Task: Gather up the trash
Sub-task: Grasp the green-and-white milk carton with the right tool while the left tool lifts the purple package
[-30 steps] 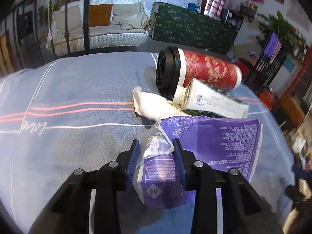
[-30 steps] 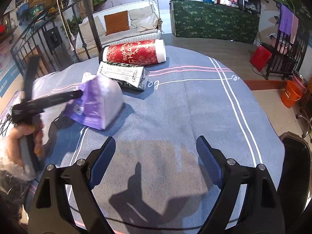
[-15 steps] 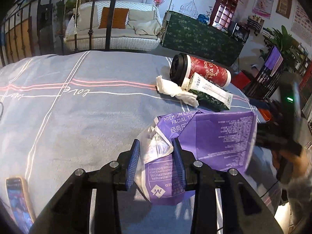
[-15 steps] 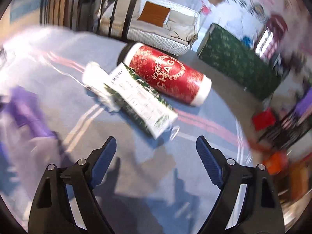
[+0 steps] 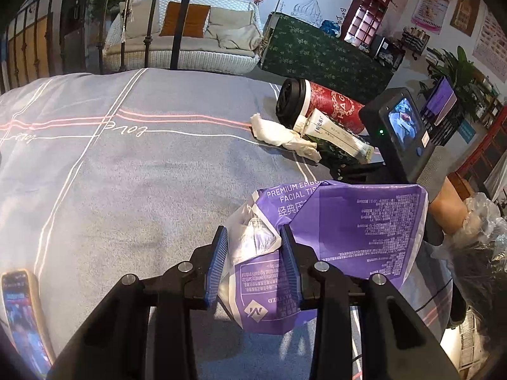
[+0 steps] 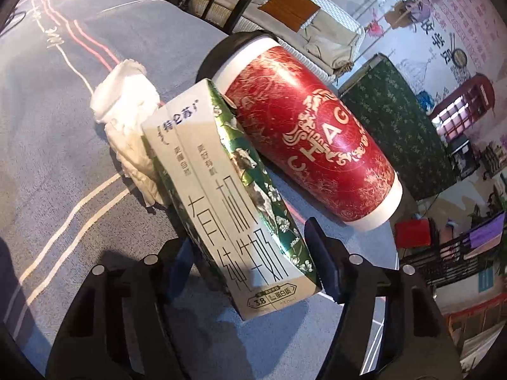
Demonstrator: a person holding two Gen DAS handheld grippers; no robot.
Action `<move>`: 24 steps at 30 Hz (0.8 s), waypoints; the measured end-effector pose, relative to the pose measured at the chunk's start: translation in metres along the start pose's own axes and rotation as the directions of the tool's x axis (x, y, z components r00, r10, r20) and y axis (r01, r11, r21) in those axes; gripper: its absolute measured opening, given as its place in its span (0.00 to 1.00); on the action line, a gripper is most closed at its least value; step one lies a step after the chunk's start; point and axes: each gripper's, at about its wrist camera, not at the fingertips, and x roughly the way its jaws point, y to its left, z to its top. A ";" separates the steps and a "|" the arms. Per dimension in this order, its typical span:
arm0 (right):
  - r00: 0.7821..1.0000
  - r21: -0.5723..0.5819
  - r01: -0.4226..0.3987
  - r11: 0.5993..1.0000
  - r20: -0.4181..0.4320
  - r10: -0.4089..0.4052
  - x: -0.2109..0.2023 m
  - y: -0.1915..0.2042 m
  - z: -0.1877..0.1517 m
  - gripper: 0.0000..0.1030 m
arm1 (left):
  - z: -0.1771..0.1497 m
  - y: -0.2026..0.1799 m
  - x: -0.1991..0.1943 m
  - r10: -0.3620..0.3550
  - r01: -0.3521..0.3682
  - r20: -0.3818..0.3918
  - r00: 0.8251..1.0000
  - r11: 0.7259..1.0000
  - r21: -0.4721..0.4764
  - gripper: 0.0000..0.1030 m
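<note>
My left gripper is shut on a purple facial tissue wrapper and holds it above the grey-blue cloth. My right gripper has its jaws apart on either side of a green and white milk carton; whether the pads touch it is unclear. The carton leans on a red paper cup with a black lid, lying on its side. A crumpled white tissue lies at the carton's left. The cup, carton and tissue also show in the left wrist view, with the right gripper's body over them.
A phone lies at the cloth's near left edge. The table has a grey-blue cloth with pink and white lines. A thin plastic bag hangs at the right hand's wrist. A white sofa and green-covered table stand beyond.
My right gripper has swung in close to the milk carton, and its jaws now straddle the carton. My left gripper has lifted and drawn back with the purple wrapper still held.
</note>
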 end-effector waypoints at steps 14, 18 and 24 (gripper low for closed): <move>0.995 0.139 -0.084 0.987 0.064 0.076 -0.074 0.004 -0.069 0.49 | -0.009 -0.018 -0.011 -0.003 0.003 0.000 1.000 0.999 0.032 0.34; 0.994 0.250 -0.096 0.964 0.079 0.078 -0.100 -0.016 -0.101 0.49 | -0.013 -0.025 -0.016 -0.008 0.008 0.004 1.000 0.999 0.041 0.34; 0.993 0.386 -0.093 0.918 0.107 0.056 -0.137 -0.038 -0.143 0.49 | -0.019 -0.049 -0.022 -0.039 0.037 0.019 0.999 0.997 0.074 0.33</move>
